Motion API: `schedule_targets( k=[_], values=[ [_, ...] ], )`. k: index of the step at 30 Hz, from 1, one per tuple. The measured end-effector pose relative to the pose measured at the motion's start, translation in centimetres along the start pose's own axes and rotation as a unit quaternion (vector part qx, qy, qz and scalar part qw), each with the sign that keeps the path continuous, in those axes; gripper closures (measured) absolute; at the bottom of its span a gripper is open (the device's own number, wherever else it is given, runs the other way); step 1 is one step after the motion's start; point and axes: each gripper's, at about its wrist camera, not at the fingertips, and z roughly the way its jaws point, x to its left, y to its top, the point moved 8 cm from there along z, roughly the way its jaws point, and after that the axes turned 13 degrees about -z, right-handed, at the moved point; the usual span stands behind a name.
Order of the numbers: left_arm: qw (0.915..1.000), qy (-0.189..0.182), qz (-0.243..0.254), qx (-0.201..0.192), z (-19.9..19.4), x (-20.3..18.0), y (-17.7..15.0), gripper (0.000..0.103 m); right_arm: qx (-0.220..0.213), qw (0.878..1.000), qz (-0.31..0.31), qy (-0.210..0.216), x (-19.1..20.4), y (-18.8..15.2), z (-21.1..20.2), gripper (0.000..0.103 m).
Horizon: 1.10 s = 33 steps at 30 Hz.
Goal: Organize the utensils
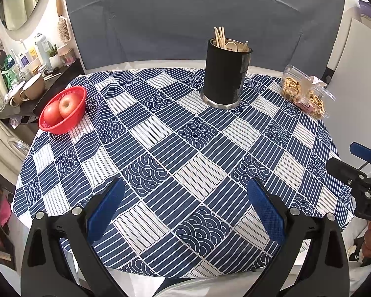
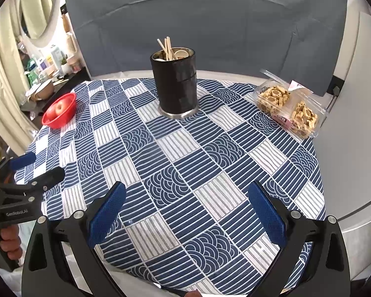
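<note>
A round bench (image 1: 160, 148) under a blue-and-white patterned cloth carries a black utensil holder (image 1: 225, 74) near its far edge, with chopsticks (image 1: 220, 37) and wooden spoons (image 2: 181, 54) standing inside. The left gripper (image 1: 185, 210), marked "GenRobot.AI" in the right wrist view, and the right gripper (image 2: 186, 212) hover wide apart, both empty.

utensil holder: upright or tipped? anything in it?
Upright: the holder stands on its metal base on the cloth. Not empty: chopsticks and spoons stick out the top.
</note>
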Motion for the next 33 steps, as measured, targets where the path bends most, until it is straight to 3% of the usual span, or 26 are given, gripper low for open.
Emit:
schedule_targets(
  k=[33],
  values=[
    [1.0000, 0.005, 0.002, 0.006, 0.44, 0.37, -0.01, 0.006, 0.007, 1.000, -0.005, 0.003, 0.55, 0.19, 0.55, 0.008]
  ],
)
